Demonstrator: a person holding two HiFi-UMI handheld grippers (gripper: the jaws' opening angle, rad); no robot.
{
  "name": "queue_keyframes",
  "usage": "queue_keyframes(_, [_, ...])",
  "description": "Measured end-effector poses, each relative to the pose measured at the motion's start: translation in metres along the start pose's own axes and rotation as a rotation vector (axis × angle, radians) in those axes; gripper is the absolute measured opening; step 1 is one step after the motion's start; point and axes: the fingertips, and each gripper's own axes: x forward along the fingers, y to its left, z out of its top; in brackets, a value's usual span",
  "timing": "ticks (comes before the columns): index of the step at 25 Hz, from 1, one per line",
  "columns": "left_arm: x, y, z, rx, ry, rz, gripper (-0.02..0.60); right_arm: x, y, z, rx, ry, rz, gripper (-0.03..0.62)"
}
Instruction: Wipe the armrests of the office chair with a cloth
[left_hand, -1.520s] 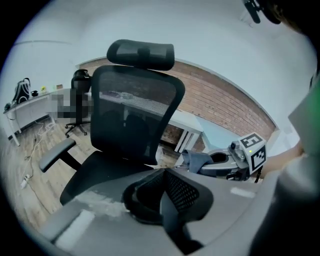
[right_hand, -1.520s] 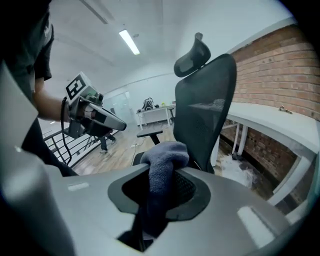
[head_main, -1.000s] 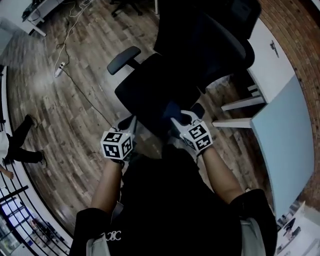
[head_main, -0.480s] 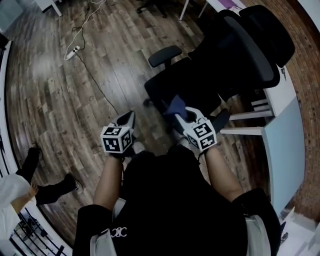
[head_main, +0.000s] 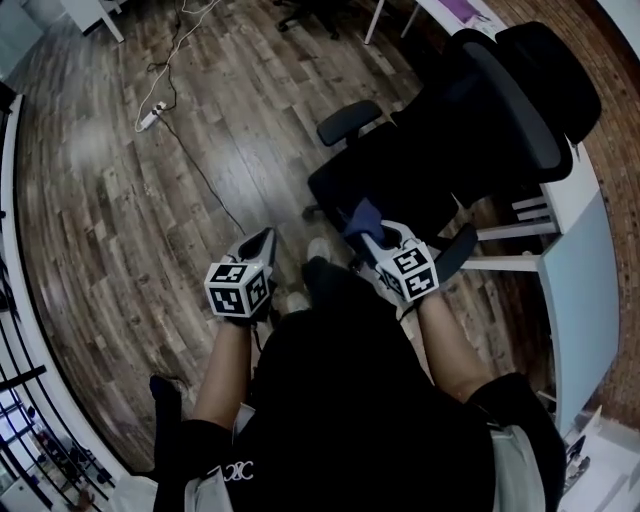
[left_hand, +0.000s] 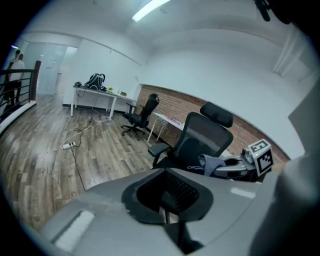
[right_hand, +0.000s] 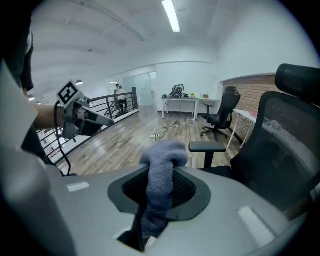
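The black office chair (head_main: 470, 120) stands at the upper right of the head view. Its left armrest (head_main: 348, 120) sticks out toward the floor, and its right armrest (head_main: 455, 250) lies beside my right hand. My right gripper (head_main: 357, 228) is shut on a blue cloth (head_main: 358, 212), in front of the seat and not touching either armrest. The right gripper view shows the cloth (right_hand: 161, 175) bunched between the jaws, with the left armrest (right_hand: 207, 146) beyond it. My left gripper (head_main: 264, 238) hangs over the floor to the left, shut and holding nothing. In its own view the left gripper (left_hand: 167, 202) faces the chair (left_hand: 202, 140).
A power strip with its cable (head_main: 150, 115) lies on the wooden floor at upper left. A white desk (head_main: 575, 300) runs along the right behind the chair. A second office chair (left_hand: 142, 115) and a desk with a backpack (left_hand: 95, 82) stand farther off. A railing (head_main: 20, 400) borders the left.
The chair has slid toward the upper right of the head view and now sits farther from my grippers. The person at the left edge is gone. The right gripper still holds the cloth.
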Motion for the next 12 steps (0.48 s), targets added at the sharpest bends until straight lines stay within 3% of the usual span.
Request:
queue_keyframes(5, [0.031,0.013,0.014,0.035,0.04,-0.033,0.006,0.036,-0.028,0.007,0.059,-0.002,-0.028,0.086])
queue_keyframes(12, [0.109,0.025,0.102,0.101,0.066,-0.068,0.006,0.096,-0.115,0.048,0.074,0.014,-0.048,0.087])
